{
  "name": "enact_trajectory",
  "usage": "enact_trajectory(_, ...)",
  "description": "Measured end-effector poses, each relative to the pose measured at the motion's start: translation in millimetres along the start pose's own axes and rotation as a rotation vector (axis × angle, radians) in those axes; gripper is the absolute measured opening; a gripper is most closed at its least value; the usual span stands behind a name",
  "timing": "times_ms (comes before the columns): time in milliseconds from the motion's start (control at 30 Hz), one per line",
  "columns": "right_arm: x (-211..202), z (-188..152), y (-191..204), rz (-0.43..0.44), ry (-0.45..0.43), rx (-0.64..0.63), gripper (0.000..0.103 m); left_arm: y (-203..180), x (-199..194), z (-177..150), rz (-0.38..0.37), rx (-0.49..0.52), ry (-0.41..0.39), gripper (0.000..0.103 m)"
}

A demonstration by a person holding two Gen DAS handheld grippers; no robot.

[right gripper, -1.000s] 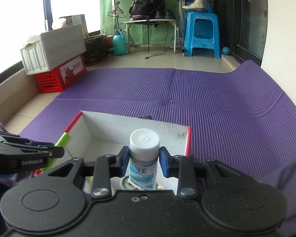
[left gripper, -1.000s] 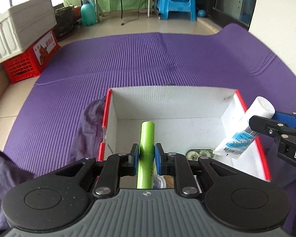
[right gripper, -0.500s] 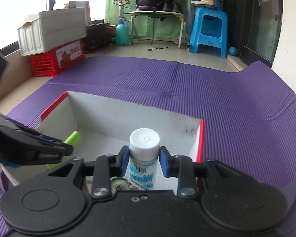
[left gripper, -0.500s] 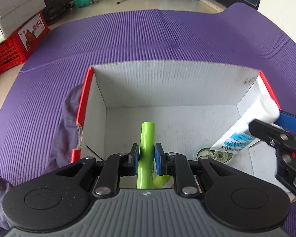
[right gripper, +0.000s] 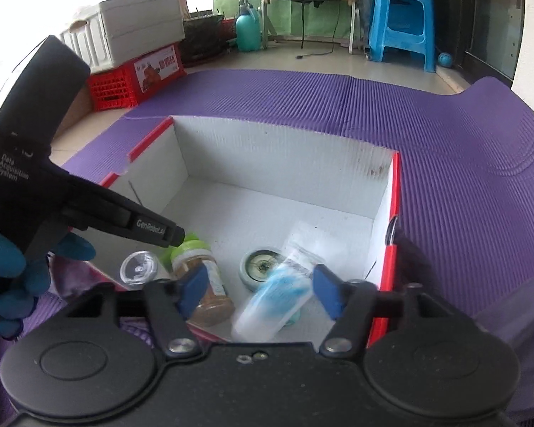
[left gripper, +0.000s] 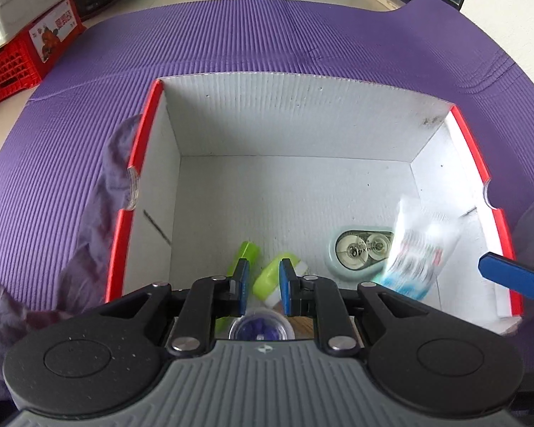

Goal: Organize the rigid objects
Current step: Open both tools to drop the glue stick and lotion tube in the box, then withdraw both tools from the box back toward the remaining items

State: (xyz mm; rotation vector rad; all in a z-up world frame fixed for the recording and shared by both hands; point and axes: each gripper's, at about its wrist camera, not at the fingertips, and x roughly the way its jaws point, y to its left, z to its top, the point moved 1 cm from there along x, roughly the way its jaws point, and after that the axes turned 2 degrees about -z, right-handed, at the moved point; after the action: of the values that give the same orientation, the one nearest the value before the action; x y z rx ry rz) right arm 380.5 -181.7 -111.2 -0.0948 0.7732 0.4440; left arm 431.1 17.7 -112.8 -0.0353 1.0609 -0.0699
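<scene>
The white-and-blue tube (right gripper: 284, 284) lies blurred between the right gripper's (right gripper: 263, 293) wide-open jaws, touching neither. The left gripper's (left gripper: 261, 283) jaws stand slightly apart, empty, above the green stick (left gripper: 244, 258). Both lie in the box (left gripper: 267, 124) beside a tape dispenser (left gripper: 361, 251) and jar (right gripper: 204, 281).

Left tool (left gripper: 261, 281): matte black linkage arms with silver pivot screws, blue finger pads (left gripper: 241, 281), two round black bosses, ribbed grey housing with a small logo. Right tool (right gripper: 263, 293): all-black body, same blue pads (right gripper: 326, 293). Left tool's side read "GenRobot.AI" and "Data Acquisition System". Left hand (right gripper: 14, 277) wore a blue glove.
</scene>
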Motion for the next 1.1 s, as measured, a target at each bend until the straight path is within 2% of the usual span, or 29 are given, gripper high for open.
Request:
enact_trajectory(233,-26.3,-3.3,0.8,0.010,0.001,0.024,0.065,-1.7,-36.8,-13.1,-0.005,-0.006,-0.027,0.017)
enact_trajectory(700,-96.5,-12.9,13.9,0.037,-0.050,0.019,0.068,-17.0,-119.0,-49.0,-0.024,0.019,-0.105,0.017)
enact_trajectory(1100,-145.2,-30.8,22.0,0.060,-0.098,0.043,0.078,-17.2,-178.1,-86.8,-0.020,0.006,-0.179,0.017)
